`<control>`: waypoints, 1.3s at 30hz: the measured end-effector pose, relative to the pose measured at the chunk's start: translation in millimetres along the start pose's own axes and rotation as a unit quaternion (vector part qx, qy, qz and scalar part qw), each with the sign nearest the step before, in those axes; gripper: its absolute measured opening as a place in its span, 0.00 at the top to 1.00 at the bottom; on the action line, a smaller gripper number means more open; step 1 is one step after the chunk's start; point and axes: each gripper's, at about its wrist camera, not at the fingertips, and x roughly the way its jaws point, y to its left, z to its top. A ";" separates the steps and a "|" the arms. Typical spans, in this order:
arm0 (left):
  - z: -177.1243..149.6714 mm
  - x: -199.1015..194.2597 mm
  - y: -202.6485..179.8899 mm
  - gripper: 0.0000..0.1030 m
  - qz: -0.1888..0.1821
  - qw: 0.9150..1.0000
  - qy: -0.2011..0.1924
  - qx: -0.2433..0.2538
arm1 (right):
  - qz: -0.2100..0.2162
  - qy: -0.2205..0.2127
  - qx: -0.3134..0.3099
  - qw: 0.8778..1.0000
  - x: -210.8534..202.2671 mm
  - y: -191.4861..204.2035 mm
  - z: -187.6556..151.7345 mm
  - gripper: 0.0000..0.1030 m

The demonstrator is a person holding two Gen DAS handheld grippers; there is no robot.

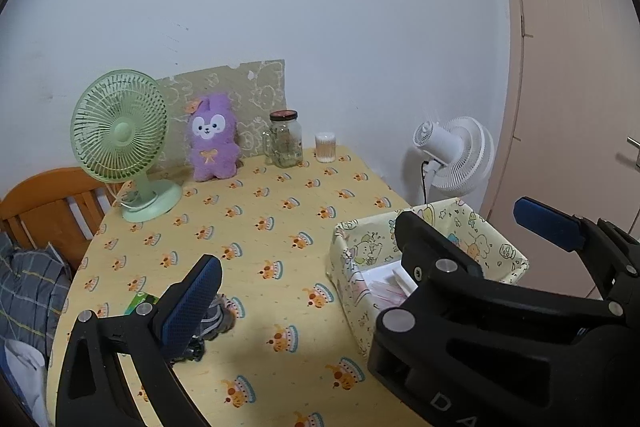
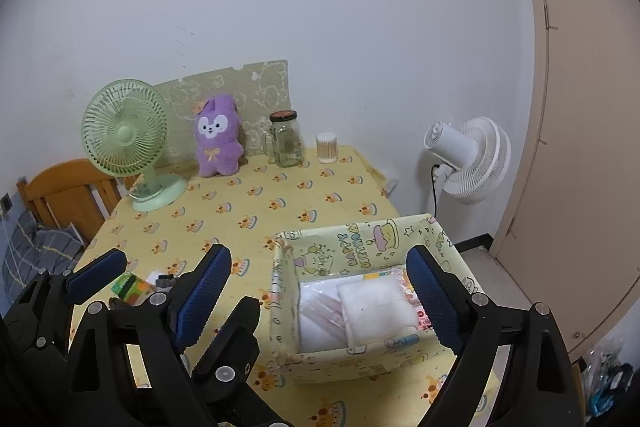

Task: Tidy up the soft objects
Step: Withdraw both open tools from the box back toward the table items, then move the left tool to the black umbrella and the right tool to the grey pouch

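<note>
A yellow patterned fabric box (image 2: 360, 243) stands at the table's near right and holds white soft packs (image 2: 376, 307); it also shows in the left wrist view (image 1: 360, 239). A purple plush toy (image 2: 218, 137) (image 1: 212, 139) leans upright at the back of the table. A small grey soft item (image 1: 218, 317) and a green packet (image 1: 138, 303) lie at the near left, partly hidden by my left finger. My right gripper (image 2: 320, 303) is open and empty, above the box. My left gripper (image 1: 372, 251) is open and empty; it also shows in the right wrist view (image 2: 148, 267).
A green desk fan (image 1: 120, 139) stands at the back left. A glass jar (image 1: 285, 139) and a cotton swab tub (image 1: 325, 147) stand at the back. A white fan (image 1: 456, 155) stands right of the table, a wooden chair (image 1: 44, 211) left of it.
</note>
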 end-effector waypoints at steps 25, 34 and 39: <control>-14.2 -23.7 47.5 0.00 0.036 0.999 -0.015 -0.025 | 0.036 -0.033 -0.029 0.998 -12.8 54.4 -1.7 0.03; -24.0 -19.6 62.3 0.00 0.048 0.998 -0.014 -0.031 | 0.052 -0.023 -0.039 0.998 -1.3 67.9 -8.2 0.03; -30.2 -13.0 72.0 0.00 0.052 0.998 -0.005 -0.037 | 0.059 -0.013 -0.044 0.997 8.5 77.4 -14.9 0.03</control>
